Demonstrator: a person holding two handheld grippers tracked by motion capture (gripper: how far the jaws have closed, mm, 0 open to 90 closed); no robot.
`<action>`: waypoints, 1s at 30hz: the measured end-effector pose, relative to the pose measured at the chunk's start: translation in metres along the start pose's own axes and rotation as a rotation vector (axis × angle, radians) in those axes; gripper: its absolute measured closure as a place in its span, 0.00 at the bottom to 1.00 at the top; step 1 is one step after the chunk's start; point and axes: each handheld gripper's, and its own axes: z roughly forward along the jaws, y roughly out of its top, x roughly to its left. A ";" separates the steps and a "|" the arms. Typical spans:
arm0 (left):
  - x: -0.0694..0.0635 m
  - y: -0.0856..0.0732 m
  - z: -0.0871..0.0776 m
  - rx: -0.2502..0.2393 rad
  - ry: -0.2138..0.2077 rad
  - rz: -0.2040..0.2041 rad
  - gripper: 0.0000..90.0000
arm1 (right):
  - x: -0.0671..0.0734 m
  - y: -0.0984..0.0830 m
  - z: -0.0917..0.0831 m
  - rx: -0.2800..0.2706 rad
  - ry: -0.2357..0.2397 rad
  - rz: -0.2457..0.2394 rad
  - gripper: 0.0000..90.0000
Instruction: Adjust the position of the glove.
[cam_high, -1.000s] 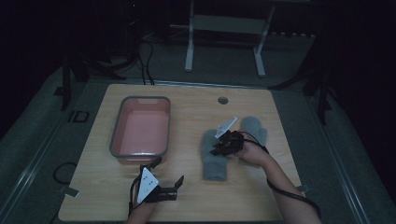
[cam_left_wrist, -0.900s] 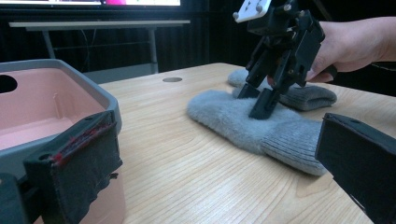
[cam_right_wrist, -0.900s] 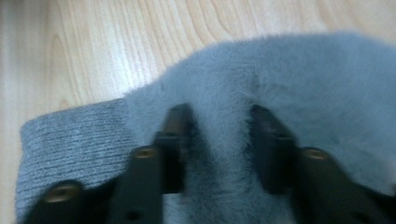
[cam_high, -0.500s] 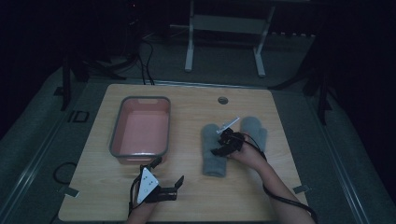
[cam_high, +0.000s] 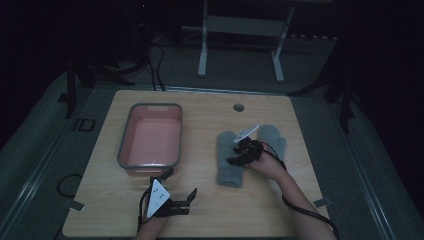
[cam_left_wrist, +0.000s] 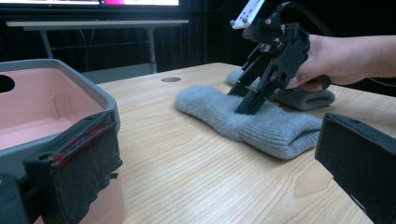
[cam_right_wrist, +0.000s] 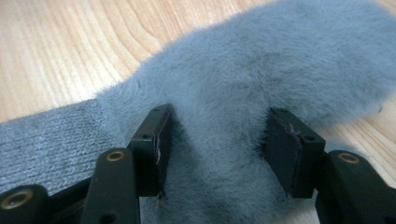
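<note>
Right gripper (cam_high: 239, 156) is tips-down on the nearer fuzzy grey knitted mitten (cam_high: 231, 159), which lies flat on the light wooden table (cam_high: 210, 122) to the right of the pink plastic tub with a grey rim (cam_high: 150, 140); a second matching grey mitten (cam_high: 274, 139) lies just beside it on the far side. In the right gripper view the jaws have just been opening and now stand about half apart, straddling a ridge of the mitten's fleece, roughly where the thumb branches off; the pads (cam_right_wrist: 156, 144) brush the pile but I'd say they don't clamp yet, so nothing is held. To grab well: push the tips down until they meet the table so both layers of fabric get between the pads, then close fully — fleece compresses a lot, and a shallow pinch would only catch fluff and slip. Lift slowly, watch the ribbed cuff drag, and keep clear of the other mitten. Left gripper (cam_high: 176, 192) rests near the front table edge beside the tub, jaws wide apart, empty.
</note>
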 end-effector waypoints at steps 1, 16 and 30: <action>0.000 0.000 0.000 0.000 -0.001 0.002 0.00 | -0.004 0.001 0.000 0.009 0.029 -0.016 0.49; 0.000 0.000 -0.001 -0.005 0.001 -0.001 0.00 | -0.006 0.005 -0.046 -0.057 -0.131 0.157 0.45; 0.001 0.000 0.000 -0.004 0.002 -0.010 0.00 | -0.024 -0.043 -0.095 -0.146 -0.432 0.519 0.45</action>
